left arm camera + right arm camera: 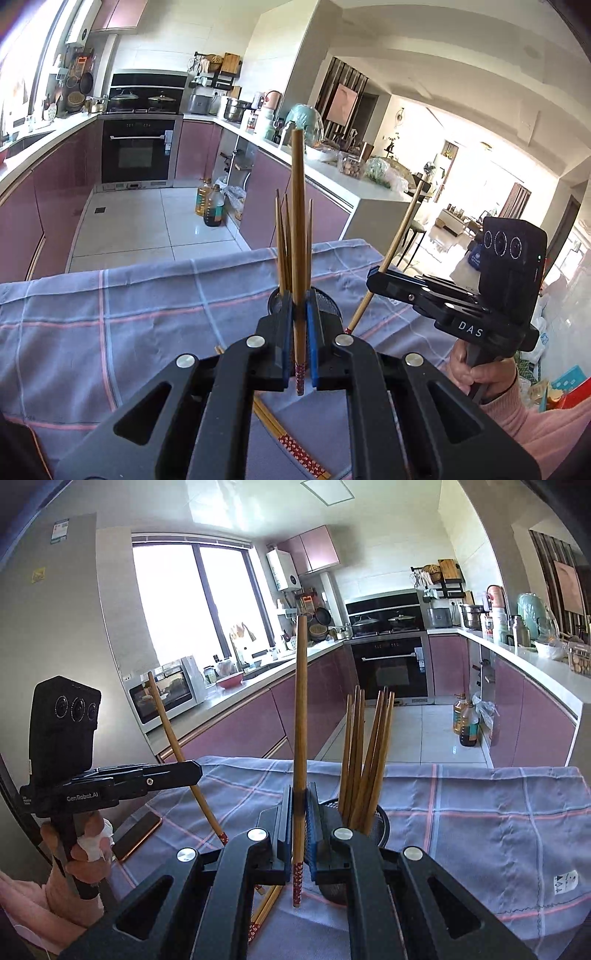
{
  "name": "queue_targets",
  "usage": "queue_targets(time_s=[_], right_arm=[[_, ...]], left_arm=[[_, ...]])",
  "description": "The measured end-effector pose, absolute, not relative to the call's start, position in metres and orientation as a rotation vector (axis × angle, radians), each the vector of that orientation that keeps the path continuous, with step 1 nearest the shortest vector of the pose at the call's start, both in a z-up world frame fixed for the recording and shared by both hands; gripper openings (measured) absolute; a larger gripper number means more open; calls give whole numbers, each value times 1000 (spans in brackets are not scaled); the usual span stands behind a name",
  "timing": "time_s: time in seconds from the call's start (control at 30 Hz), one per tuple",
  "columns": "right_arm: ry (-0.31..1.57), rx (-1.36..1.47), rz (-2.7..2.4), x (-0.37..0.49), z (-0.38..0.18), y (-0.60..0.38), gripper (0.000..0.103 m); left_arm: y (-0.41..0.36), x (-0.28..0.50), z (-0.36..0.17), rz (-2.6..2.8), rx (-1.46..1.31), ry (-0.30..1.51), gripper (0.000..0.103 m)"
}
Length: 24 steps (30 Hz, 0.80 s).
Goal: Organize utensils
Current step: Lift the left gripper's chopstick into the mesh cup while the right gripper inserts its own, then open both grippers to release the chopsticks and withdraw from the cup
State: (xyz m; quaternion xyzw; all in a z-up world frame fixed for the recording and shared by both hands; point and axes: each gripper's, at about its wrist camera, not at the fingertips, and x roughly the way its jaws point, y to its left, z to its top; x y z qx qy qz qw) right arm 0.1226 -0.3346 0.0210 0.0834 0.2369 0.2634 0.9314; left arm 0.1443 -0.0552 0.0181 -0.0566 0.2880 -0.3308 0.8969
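My left gripper [300, 314] is shut on a wooden chopstick [298, 221] with a red patterned end, held upright just in front of a black mesh holder [327, 302] with several chopsticks [282, 243] in it. My right gripper [299, 805] is shut on another upright chopstick [301, 709], just left of the same holder [380, 821] and its chopsticks [365, 753]. Each gripper also shows in the other's view: the right one [376, 275] and the left one [195, 770], each holding its chopstick tilted. Loose chopsticks [291, 439] lie on the cloth, also in the right wrist view [264, 912].
The table is covered by a blue checked cloth [129, 306]. A phone [136, 834] lies at its left edge. Behind is a kitchen with pink cabinets, an oven [138, 151], oil bottles [212, 206] on the floor and cluttered counters.
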Motion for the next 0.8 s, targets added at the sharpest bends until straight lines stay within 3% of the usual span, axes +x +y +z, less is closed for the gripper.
queue_targets(time_s=[0.43, 0.8], right_arm=[[406, 149, 495, 138, 50, -342, 6], [474, 156, 480, 160, 26, -334, 6]], left_arm=[[-85, 163, 55, -676, -88, 508, 8], [-113, 175, 35, -623, -2, 583, 8]])
